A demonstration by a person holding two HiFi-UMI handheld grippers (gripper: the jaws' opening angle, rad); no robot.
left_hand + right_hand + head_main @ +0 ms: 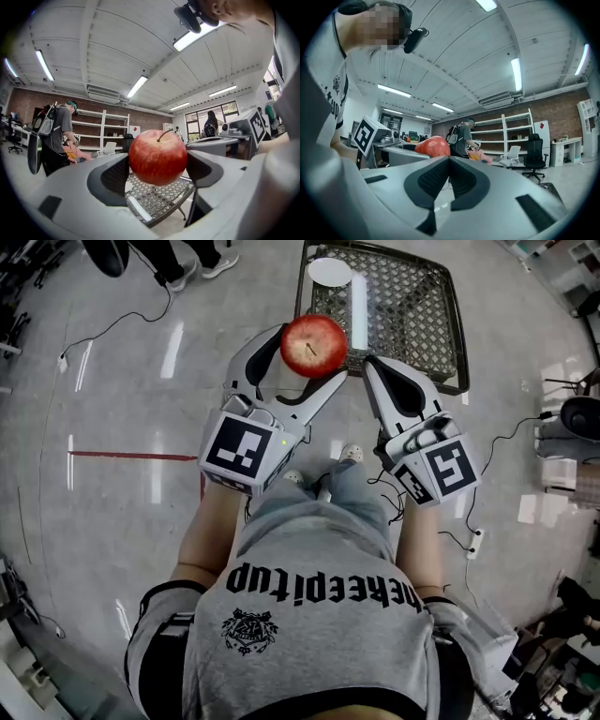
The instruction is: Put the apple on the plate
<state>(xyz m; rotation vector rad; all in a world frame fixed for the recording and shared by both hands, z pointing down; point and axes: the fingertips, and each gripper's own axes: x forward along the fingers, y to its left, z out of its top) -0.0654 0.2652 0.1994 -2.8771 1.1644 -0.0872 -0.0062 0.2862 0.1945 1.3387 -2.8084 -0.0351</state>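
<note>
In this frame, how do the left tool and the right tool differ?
The left tool has its jaws wide apart, pressed on the apple; the right tool has its jaws shut together. The left tool carries a load; the right tool holds nothing. Both are held side by side, pointing level towards the mesh table.

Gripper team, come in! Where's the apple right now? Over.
Left gripper shut on apple, in the air. Right gripper shut, empty. Plate bare on mesh table ahead. Nothing seen in the way.
</note>
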